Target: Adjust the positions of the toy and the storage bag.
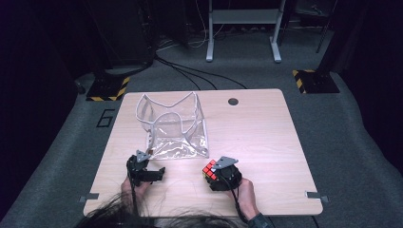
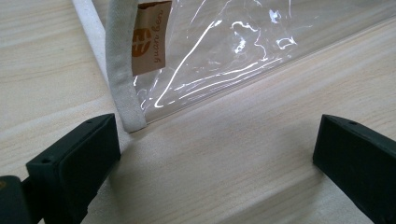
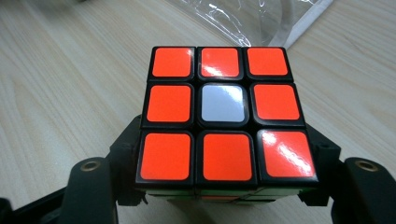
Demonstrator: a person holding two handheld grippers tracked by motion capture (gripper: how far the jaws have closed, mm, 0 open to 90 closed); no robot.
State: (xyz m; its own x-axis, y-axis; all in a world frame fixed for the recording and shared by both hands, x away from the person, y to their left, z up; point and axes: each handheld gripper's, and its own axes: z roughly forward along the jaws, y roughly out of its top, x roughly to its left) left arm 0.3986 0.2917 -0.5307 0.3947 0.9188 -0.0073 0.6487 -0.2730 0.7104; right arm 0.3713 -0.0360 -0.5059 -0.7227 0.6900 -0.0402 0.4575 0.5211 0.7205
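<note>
I hold the puzzle cube (image 3: 223, 114) in my right gripper (image 1: 217, 178). In the right gripper view the two jaws stand against the cube's opposite sides, part-way closed, and the face turned toward the camera is orange-red with one white centre tile. In the high view the cube (image 1: 209, 170) sits near the front edge of the table (image 1: 266, 137), to the right of centre, close in front of the bag's near right corner but apart from it. I cannot tell whether it rests on the wood or is raised just off it.

The clear plastic bag (image 1: 173, 126) stands on the table, its mouth open upward and its white-trimmed rim (image 1: 157, 121) sagging. Nothing is visible inside it.

My left gripper (image 1: 148, 172) has its jaws wide apart and holds nothing. In the left gripper view only bare wood lies between the jaws; the bag's white-edged bottom corner (image 2: 133, 119) and its brown label (image 2: 149, 39) lie just beyond the left jaw, apart from it.

Status, as I judge it:
- Done: the cube is secured in the right gripper.
- Not yet done: the left gripper has no hold on the bag.
- Remaining: steady or spread the bag's rim, carry the cube over the opening, lower it in and let it go.
</note>
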